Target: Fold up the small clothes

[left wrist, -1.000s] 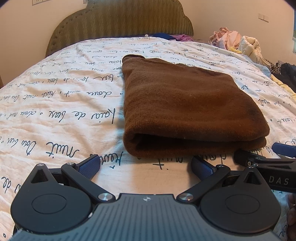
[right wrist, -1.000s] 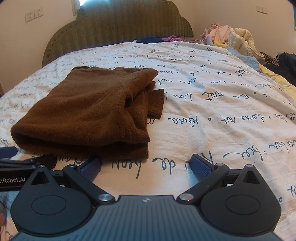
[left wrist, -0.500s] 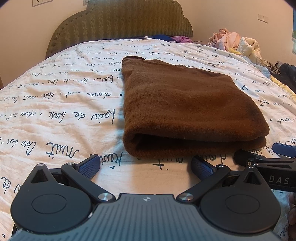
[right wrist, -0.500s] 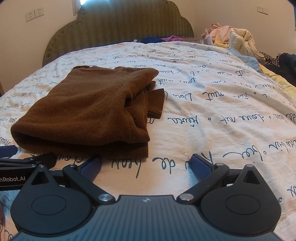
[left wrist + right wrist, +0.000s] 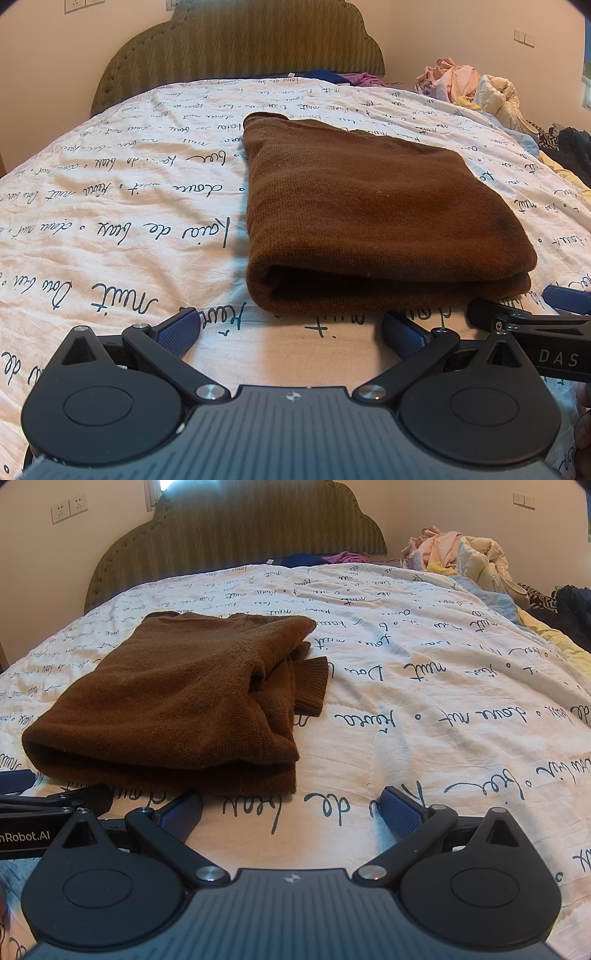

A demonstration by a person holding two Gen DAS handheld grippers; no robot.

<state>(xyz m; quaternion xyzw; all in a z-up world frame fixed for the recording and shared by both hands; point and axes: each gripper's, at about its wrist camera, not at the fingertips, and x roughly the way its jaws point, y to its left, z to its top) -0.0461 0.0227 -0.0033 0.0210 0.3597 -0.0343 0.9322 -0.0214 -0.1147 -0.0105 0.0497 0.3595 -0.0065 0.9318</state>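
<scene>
A brown knitted sweater (image 5: 373,218) lies folded flat on the bed, its folded edge facing me. In the right wrist view the same sweater (image 5: 177,698) sits left of centre, a ribbed cuff (image 5: 312,686) poking out on its right side. My left gripper (image 5: 291,330) is open just in front of the sweater's near edge, nothing between its blue pads. My right gripper (image 5: 291,808) is also open, low over the quilt by the sweater's near right corner. Each gripper shows at the other view's edge: the right one (image 5: 532,317), the left one (image 5: 44,797).
The bed carries a white quilt (image 5: 110,206) printed with dark handwriting. An olive padded headboard (image 5: 258,48) stands at the far end. A heap of pale clothes (image 5: 458,554) and dark garments (image 5: 569,605) lies along the bed's right side.
</scene>
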